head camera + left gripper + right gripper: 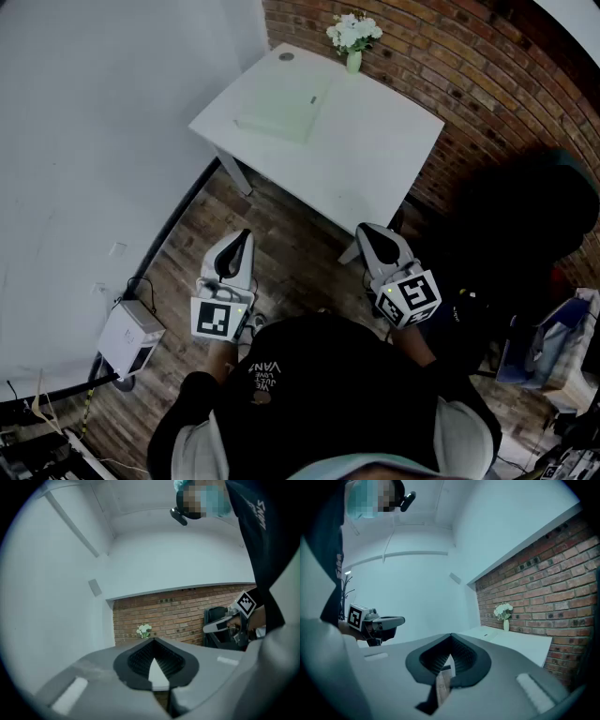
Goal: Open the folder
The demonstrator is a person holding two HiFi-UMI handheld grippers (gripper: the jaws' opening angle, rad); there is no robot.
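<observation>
With your left gripper (245,234) and right gripper (365,229) clenched empty, the folder (281,111) at twelve o'clock looks light and floppy, so pinch its three-o'clock cover edge.

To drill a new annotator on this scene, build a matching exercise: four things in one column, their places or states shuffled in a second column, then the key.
Things:
1. folder
2. vase of flowers
3. white box
4. left gripper

Places or states:
A. on the wooden floor, beside the white wall
B. held above the floor, short of the table, jaws shut and empty
C. lying flat on the table, not yet opened
D. at the table corner next to the brick wall

Pairs: 1-C, 2-D, 3-A, 4-B.
</observation>
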